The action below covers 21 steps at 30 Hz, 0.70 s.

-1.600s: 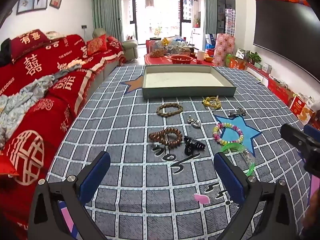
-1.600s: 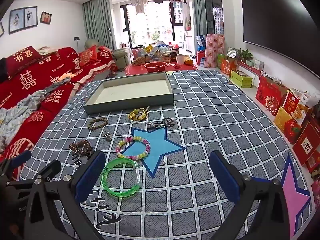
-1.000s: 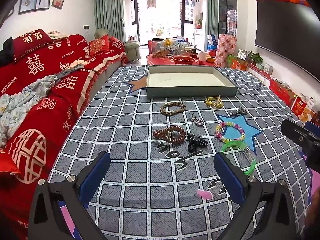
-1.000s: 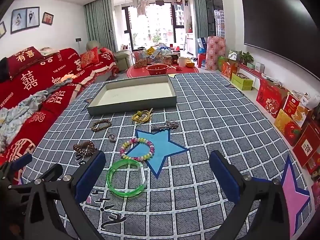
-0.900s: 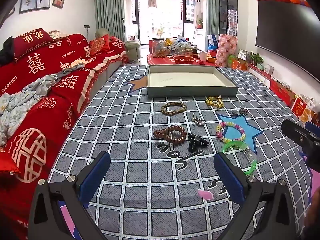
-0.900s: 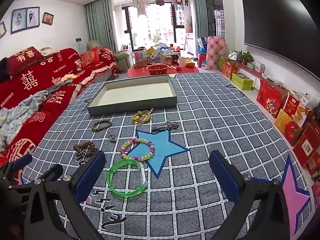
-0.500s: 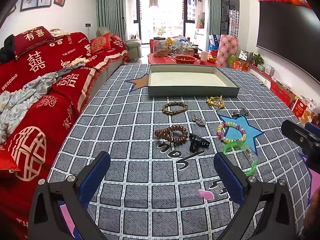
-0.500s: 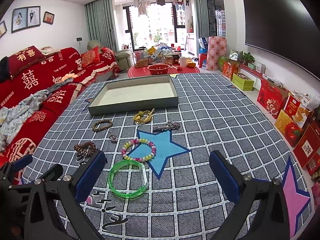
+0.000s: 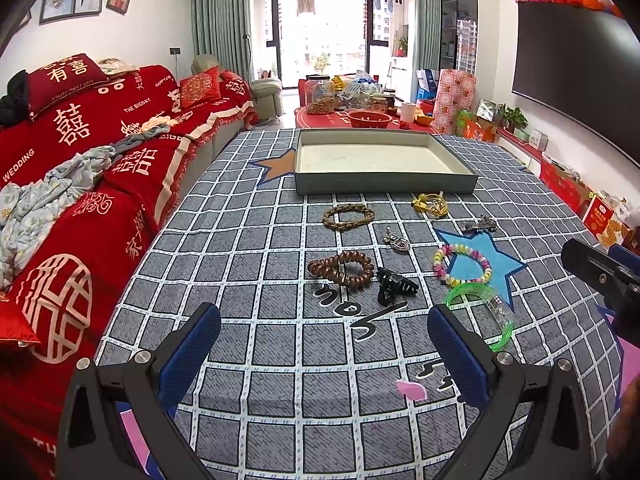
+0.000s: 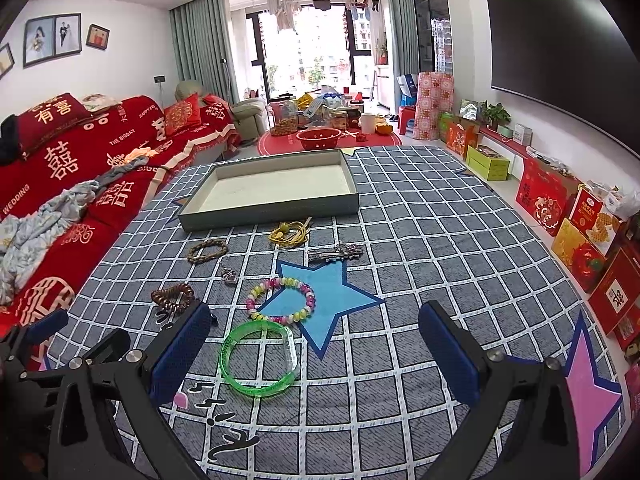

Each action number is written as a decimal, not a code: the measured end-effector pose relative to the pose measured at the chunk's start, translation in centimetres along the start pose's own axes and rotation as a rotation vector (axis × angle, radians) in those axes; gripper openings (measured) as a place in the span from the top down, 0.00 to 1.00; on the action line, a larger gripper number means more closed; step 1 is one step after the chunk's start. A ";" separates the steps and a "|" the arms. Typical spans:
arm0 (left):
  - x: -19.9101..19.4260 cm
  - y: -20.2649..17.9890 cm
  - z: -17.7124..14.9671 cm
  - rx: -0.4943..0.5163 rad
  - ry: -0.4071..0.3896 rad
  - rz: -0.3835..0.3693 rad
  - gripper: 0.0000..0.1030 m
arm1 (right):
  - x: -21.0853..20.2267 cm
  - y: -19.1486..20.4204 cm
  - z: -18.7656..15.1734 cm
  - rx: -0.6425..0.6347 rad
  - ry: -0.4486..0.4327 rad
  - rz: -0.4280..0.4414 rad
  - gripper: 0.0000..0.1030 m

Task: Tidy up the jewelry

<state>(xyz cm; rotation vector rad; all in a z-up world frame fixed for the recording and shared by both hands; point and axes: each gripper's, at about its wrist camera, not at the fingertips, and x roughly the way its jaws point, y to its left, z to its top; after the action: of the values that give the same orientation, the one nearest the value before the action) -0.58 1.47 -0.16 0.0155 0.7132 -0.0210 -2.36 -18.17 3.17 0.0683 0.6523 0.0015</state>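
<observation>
Jewelry lies scattered on a checked cloth in front of an empty grey tray [image 9: 384, 189] [image 10: 272, 210]. Nearest are a green bangle [image 9: 498, 312] [image 10: 260, 360], a coloured bead bracelet [image 9: 462, 265] [image 10: 280, 300], a black hair claw [image 9: 394, 285] and a brown spiral hair tie [image 9: 340, 269] [image 10: 174, 296]. Further back lie a brown braided bracelet [image 9: 348, 216] [image 10: 207, 250], a silver pendant [image 9: 396, 240] [image 10: 229, 276], a yellow cord piece [image 9: 430, 205] [image 10: 290, 234] and a silver hair clip [image 9: 478, 225] [image 10: 336, 253]. My left gripper [image 9: 324, 344] and right gripper [image 10: 314, 344] are both open, empty, above the cloth's near edge.
A red sofa [image 9: 80, 168] with a rumpled blanket runs along the left. Red and yellow boxes [image 10: 588, 240] line the floor on the right under a wall television [image 10: 560, 60]. A low red table [image 9: 360, 120] with jars and a bowl stands behind the tray.
Both grippers have drawn back and risen slightly, so the jewelry and tray sit a little farther off. Both stay open. Nothing on the cloth has moved.
</observation>
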 end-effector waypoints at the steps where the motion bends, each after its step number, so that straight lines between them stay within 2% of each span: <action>1: 0.1 0.0 0.0 0.000 0.001 0.001 0.00 | 0.2 0.2 0.0 0.000 0.000 0.002 0.00; 21: 0.2 -0.1 -0.1 -0.001 0.003 0.002 0.00 | 0.3 0.3 0.0 0.001 0.001 0.004 0.00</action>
<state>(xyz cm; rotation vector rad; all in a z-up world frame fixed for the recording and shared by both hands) -0.46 1.34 -0.37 0.0153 0.7161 -0.0190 -2.18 -17.90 3.00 0.0703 0.6531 0.0049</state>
